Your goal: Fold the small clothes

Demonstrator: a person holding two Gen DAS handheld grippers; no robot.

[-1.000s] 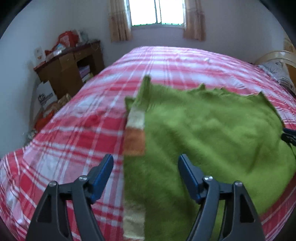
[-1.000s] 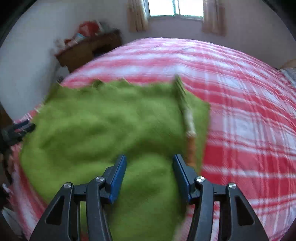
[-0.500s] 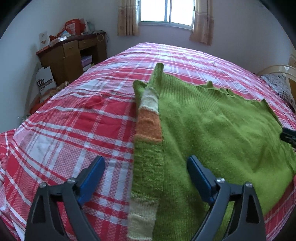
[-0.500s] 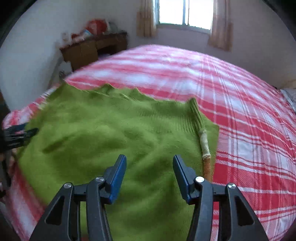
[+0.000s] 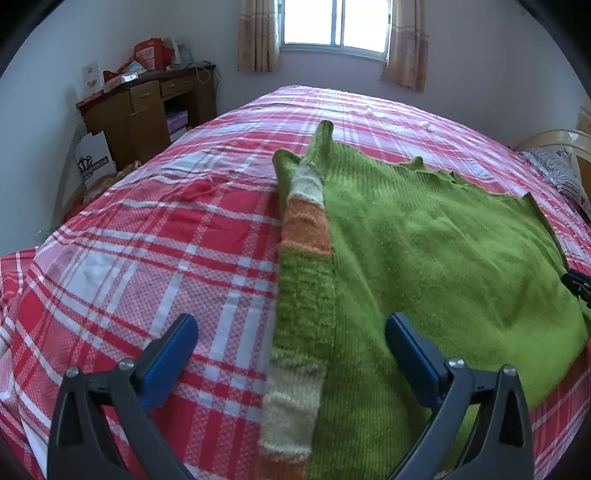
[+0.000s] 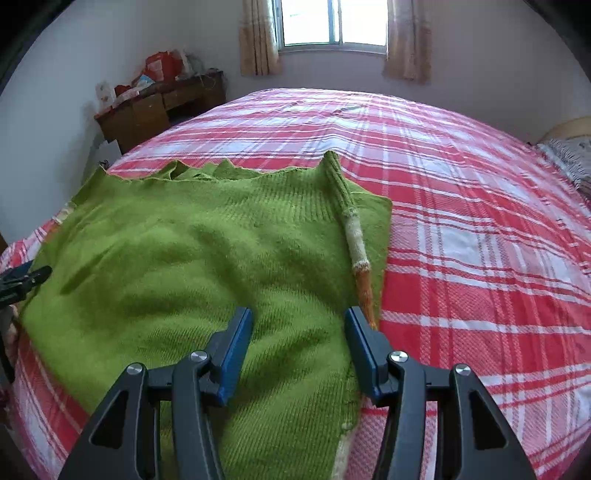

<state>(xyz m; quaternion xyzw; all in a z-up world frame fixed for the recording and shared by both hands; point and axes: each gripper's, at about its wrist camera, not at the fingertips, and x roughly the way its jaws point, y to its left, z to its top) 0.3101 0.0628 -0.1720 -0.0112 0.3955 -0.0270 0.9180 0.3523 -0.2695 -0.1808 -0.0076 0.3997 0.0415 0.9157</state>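
A green knitted sweater [image 5: 424, 258] lies spread on the red plaid bed [image 5: 129, 258]. Its left sleeve [image 5: 303, 236], striped orange, cream and green, is folded in along the body. My left gripper [image 5: 290, 328] hovers over that sleeve's lower part; its jaws are opening wide and its pads touch nothing. In the right wrist view the sweater [image 6: 184, 258] fills the left half, with the other sleeve [image 6: 354, 236] lying narrow along its right edge. My right gripper [image 6: 299, 319] is open above the sweater's near right part, empty. The left gripper's tip [image 6: 22, 280] shows at the far left edge.
A brown wooden desk [image 5: 147, 107] piled with clutter stands against the far left wall, with a white paper bag [image 5: 92, 158] beside it. A patterned pillow [image 5: 561, 173] lies at the bed's right edge. A curtained window [image 5: 332, 22] is beyond the bed.
The left gripper's jaws have spread much wider. The sweater has gone from moving and blurred to lying flat. The right gripper's jaws keep the same gap, and its view has shifted a little.
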